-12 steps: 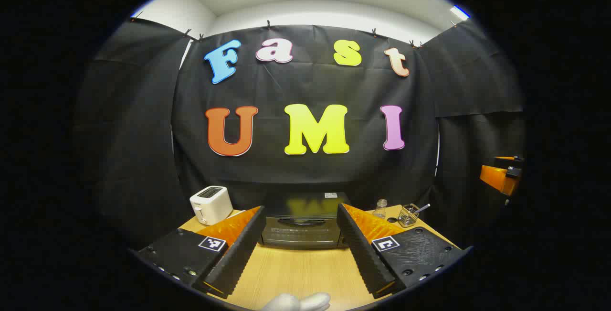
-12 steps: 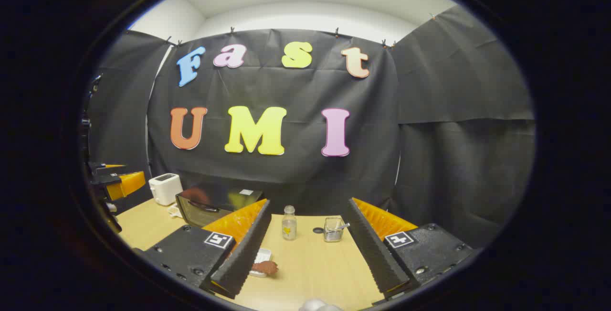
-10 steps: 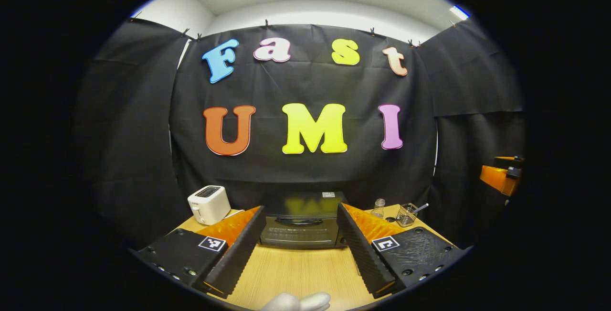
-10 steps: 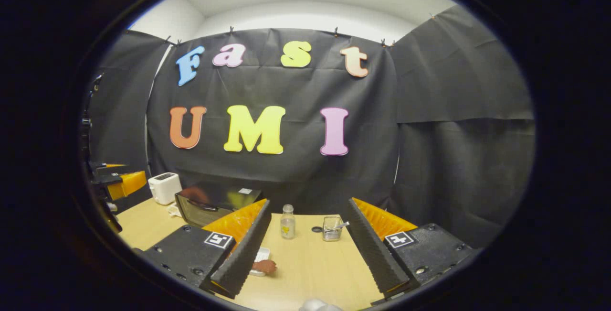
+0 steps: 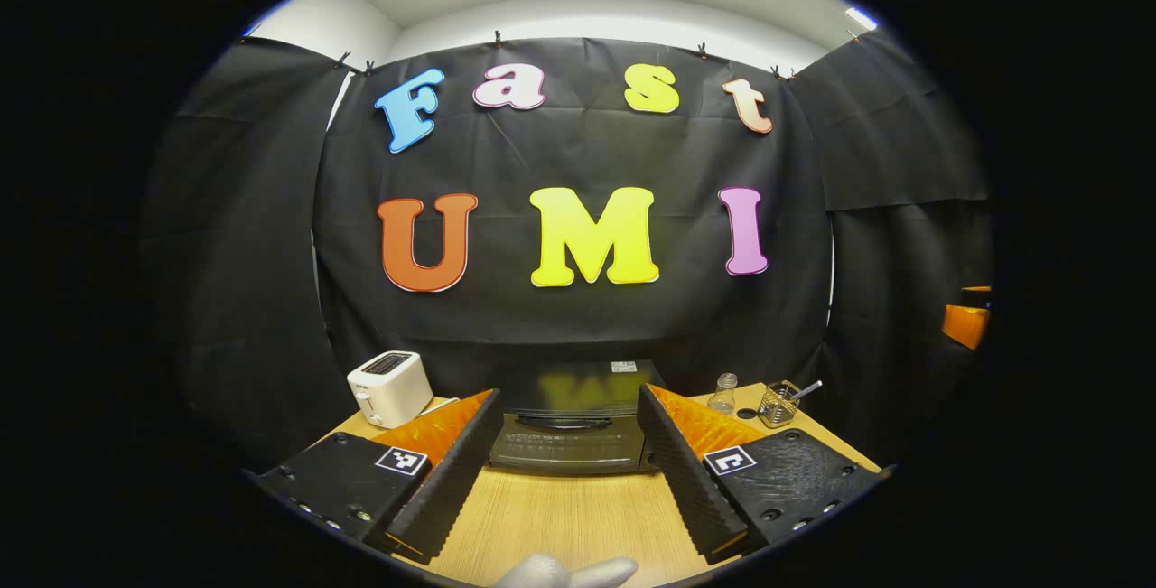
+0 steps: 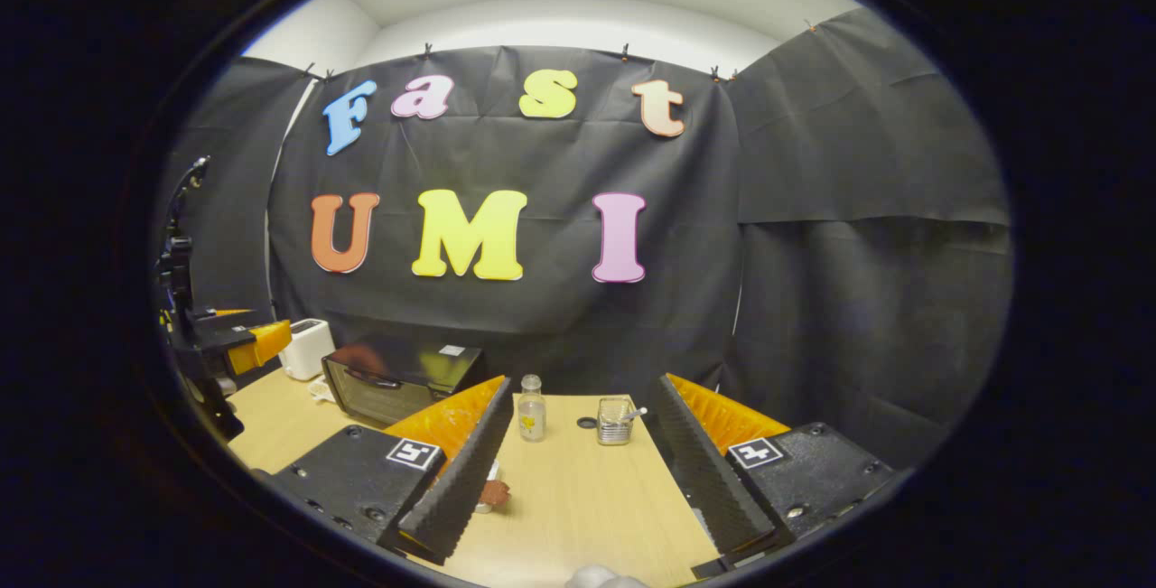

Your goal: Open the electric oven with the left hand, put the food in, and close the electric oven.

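Holding wide: my left gripper (image 5: 569, 480) has its fingers spread with nothing between them, aimed straight at the oven.
Right gripper (image 6: 578, 480): fingers parted too, carrying nothing, over the table (image 6: 587, 507).
Oven (image 5: 569, 430): door shut, handle facing me, on the table's far side beside the toaster (image 5: 388, 387).
Food (image 6: 494, 493): a brown piece on a small dish, just beside my right gripper's left finger.
Change: both views have tilted down a touch in the last half-second; the oven sits slightly nearer.
Meaning: I judge the approach under way, door not yet reached.
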A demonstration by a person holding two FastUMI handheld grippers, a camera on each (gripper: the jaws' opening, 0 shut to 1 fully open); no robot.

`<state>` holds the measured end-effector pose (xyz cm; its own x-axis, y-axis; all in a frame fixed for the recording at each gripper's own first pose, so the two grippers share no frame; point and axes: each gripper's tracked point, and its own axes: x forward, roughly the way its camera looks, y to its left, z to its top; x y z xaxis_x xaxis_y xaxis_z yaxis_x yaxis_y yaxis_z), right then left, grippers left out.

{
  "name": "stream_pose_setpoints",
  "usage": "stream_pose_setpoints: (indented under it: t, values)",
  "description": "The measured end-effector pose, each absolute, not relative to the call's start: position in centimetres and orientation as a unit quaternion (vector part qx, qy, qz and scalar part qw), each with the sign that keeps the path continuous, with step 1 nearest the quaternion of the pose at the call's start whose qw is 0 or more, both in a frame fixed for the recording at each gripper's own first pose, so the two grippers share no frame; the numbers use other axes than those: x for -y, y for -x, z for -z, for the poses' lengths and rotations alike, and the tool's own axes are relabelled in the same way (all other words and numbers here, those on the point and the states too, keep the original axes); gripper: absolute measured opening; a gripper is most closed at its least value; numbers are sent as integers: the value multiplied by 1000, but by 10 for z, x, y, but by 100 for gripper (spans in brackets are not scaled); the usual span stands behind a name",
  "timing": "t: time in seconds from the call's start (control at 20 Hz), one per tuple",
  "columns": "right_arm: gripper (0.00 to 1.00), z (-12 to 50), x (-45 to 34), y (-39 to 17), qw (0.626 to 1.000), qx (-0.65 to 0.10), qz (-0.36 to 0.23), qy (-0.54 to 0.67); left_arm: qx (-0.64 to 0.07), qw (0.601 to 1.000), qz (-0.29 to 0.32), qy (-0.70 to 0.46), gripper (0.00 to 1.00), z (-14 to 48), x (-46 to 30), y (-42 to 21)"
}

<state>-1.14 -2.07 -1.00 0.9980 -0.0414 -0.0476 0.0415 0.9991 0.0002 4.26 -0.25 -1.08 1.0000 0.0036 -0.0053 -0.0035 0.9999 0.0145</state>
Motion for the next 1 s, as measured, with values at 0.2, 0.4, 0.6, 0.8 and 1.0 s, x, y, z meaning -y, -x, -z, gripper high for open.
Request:
stream_pose_setpoints:
  t: [0.2,0.4,0.6,0.8,1.0]
  values:
    - [96,11,25,14,999,-33,34,0,2,1000,2,-1,95,13,2,-75]
    - [100,12,28,15,998,-46,47,-2,11,1000,-4,6,95,18,-5,-118]
    - [96,15,29,12,996,-61,60,0,-9,1000,-2,20,95,44,-8,-165]
    - [100,21,31,3,994,-75,74,-12,-58,998,7,27,95,92,-4,-207]
    - [97,31,28,-3,992,-93,78,-25,-102,995,9,-2,95,136,-6,-237]
